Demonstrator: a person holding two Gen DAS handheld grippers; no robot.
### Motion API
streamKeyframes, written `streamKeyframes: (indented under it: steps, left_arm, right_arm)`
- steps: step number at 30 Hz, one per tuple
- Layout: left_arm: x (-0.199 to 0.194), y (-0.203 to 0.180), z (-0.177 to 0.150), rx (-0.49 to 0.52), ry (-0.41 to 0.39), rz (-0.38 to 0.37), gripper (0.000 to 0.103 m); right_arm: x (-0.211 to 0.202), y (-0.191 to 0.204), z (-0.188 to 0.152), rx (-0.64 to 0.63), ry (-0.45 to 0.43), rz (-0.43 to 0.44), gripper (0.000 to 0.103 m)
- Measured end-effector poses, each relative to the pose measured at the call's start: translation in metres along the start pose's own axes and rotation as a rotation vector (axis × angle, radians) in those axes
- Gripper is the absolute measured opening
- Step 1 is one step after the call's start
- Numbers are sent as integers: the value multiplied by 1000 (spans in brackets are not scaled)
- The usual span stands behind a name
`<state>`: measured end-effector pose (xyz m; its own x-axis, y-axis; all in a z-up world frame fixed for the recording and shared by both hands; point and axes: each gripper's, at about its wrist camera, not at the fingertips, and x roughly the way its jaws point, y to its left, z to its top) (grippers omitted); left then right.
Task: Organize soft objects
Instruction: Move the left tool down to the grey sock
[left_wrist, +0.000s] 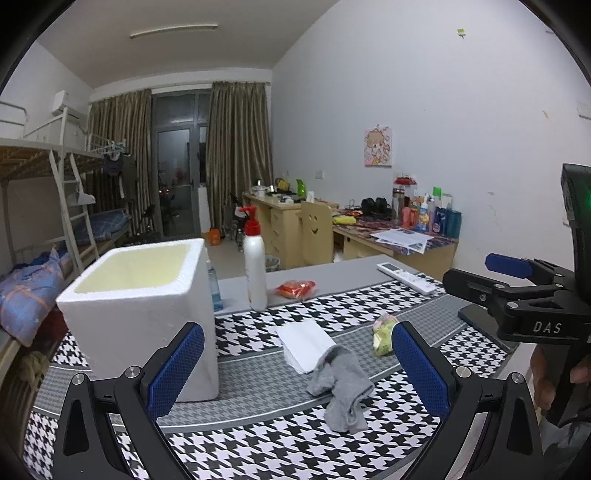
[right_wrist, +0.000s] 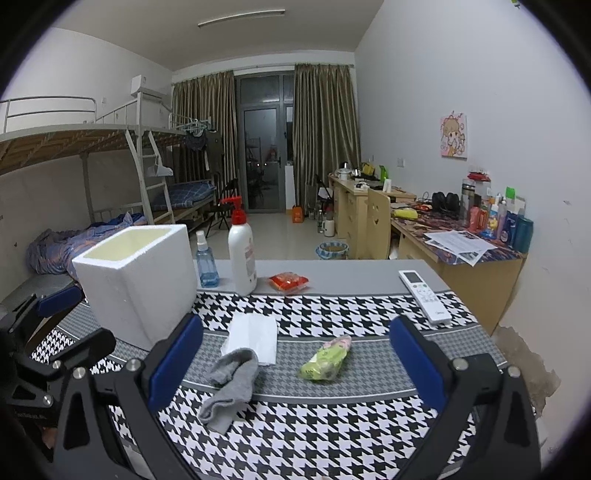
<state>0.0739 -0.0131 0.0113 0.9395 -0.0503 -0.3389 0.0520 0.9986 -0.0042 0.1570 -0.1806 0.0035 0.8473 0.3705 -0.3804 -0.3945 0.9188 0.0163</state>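
Hovering above a table with a houndstooth cloth (right_wrist: 332, 424), both grippers are spread wide and hold nothing. The left gripper (left_wrist: 297, 363) frames a grey sock (left_wrist: 341, 384); the right gripper (right_wrist: 295, 356) frames the same sock and a green pouch (right_wrist: 327, 360).

Taking the foam box (right_wrist: 136, 280) as landmark: it stands open-topped at the table's left. A tissue (right_wrist: 255, 338) lies just right of its near corner. The sock lies nearer the camera than the box, its cuff resting on the tissue's near edge. The pouch sits further right, apart from both. Behind the box stand a spray bottle (right_wrist: 205, 266) and a pump bottle (right_wrist: 242, 254), with a red packet (right_wrist: 288, 282) and a remote (right_wrist: 424, 295) further right.

Likely risks: pinching the sock could drag the thin tissue along, since they overlap. The light box could slide or tip if nudged by the left gripper, which is close beside it. The pouch's glossy wrapper could slip from the pads.

The sock is limp, knitted and crumpled. The tissue is flat, white and folded. The pouch looks plump and crinkly. The box is thick-walled white foam, squarish, with a yellowish inside
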Motion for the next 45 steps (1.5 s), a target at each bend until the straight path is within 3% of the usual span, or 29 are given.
streamKeyframes:
  steps: [28,42,45]
  left_arm:
    - [58,-39,-36,25,224,-102,102]
    - [89,-47,-50,35,334,-120,89]
    - [97,-46,-53,25,365,-120,81]
  right_arm:
    - [37,-37,-22,68,122,-57,102]
    - [67,-54,-35,103,200,-55,102]
    - [73,-57,-38,111,215,-49,102]
